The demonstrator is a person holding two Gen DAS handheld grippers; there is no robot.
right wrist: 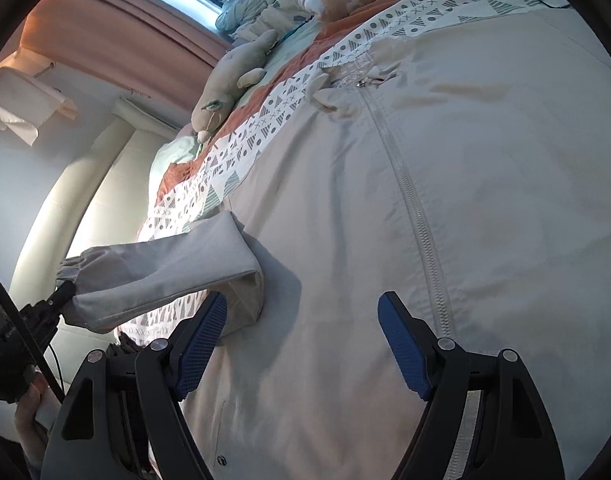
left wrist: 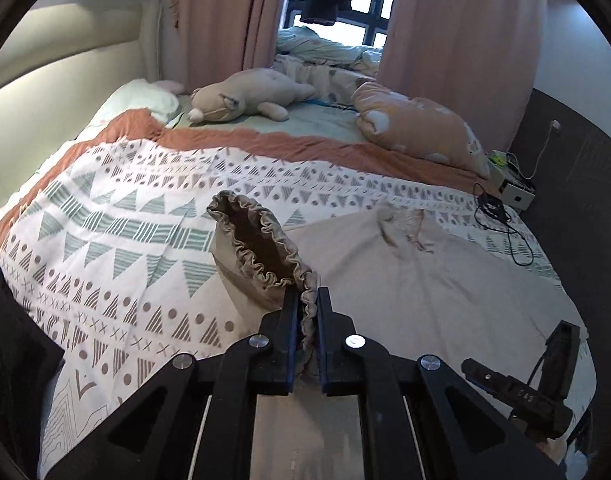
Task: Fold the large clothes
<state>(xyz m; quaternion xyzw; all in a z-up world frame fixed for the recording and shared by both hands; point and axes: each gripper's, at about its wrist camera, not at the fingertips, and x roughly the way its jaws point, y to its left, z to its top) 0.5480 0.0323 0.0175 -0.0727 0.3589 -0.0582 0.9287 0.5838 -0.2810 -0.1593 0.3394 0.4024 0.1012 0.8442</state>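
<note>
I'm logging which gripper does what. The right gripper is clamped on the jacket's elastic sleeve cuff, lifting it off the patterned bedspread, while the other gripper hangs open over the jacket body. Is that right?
Wrong gripper. The left gripper is clamped on the sleeve cuff, as the left wrist view shows. The right gripper hangs open over the jacket body, above the patterned bedspread.

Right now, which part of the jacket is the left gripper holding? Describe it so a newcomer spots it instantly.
On the patterned bedspread lies a beige zip-front jacket. Its sleeve is lifted off the bed; the left gripper has its jaws shut on the cuff, the only gathered, ruffled elastic edge in sight.
</note>
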